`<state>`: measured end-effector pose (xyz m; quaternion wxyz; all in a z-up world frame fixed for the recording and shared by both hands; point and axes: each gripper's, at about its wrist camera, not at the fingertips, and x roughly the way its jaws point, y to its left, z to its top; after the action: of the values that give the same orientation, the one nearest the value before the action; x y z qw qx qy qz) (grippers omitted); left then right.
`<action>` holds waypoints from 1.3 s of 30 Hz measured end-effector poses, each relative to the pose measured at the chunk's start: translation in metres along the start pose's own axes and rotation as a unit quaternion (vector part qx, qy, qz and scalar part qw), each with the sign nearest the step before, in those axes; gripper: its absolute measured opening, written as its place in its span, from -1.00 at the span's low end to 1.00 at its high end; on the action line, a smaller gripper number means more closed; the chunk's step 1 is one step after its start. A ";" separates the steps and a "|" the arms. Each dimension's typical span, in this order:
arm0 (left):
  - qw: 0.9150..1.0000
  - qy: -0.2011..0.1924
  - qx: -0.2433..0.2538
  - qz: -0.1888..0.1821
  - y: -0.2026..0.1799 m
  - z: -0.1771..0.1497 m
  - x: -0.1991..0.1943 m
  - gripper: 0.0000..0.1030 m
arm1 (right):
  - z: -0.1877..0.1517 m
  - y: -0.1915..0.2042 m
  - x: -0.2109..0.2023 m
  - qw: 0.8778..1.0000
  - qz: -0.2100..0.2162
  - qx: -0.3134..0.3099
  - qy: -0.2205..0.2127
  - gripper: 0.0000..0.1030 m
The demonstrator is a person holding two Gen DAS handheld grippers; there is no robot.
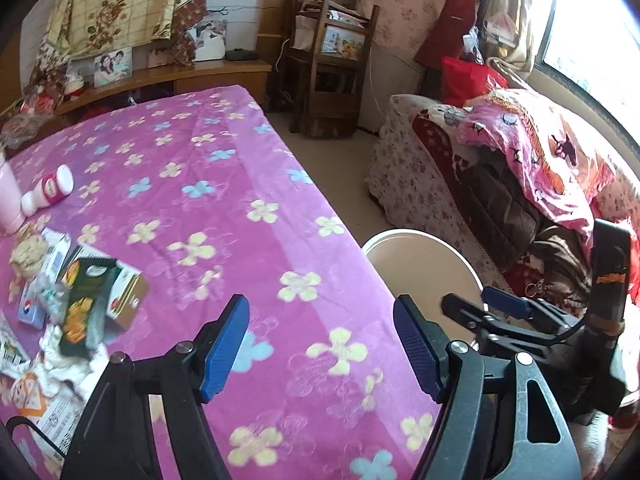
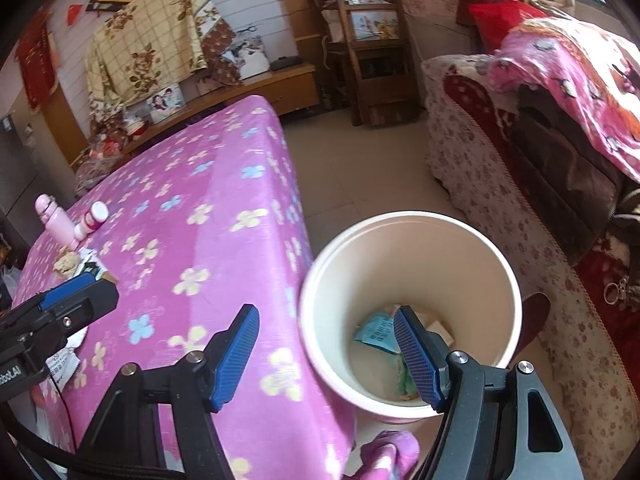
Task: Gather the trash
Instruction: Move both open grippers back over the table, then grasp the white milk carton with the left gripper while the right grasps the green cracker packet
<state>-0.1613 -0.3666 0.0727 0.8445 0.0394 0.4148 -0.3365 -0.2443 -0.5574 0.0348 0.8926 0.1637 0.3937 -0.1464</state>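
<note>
Both jaws gaping wide and empty, I'm eyeing the trash pile (image 1: 72,308) on the counter (image 1: 248,208): light, crushable cartons and wrappers, so I'm pinching the green carton (image 1: 86,308) across its flat sides.

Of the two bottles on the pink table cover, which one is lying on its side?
The small white bottle with the magenta label lies on its side; the pale pink bottle beside it stands upright.

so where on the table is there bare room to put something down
The pink flowered cloth is bare across its middle and far end, up to the edge beside the bucket. The near left corner is crowded: trash pile, pink bottle, small white bottle.
</note>
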 end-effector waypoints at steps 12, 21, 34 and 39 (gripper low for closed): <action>0.999 -0.013 -0.043 0.018 0.052 -0.018 -0.062 0.45 | -0.008 0.081 0.006 0.997 0.054 -0.057 0.014 0.42; 0.989 -0.015 -0.100 0.104 0.143 -0.039 -0.086 0.46 | -0.021 0.148 0.019 0.989 0.101 -0.106 0.035 0.42; 0.961 -0.029 -0.206 0.183 0.267 -0.053 -0.111 0.46 | -0.016 0.223 0.041 0.979 0.145 -0.133 0.061 0.42; 0.946 -0.025 -0.266 0.183 0.308 -0.051 -0.103 0.46 | 0.000 0.260 0.058 0.977 0.145 -0.139 0.068 0.42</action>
<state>-0.0554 -0.0564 0.0489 0.8812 -0.1201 0.4540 -0.0543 -0.1051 -0.3297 0.0368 0.8896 0.1024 0.4421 0.0521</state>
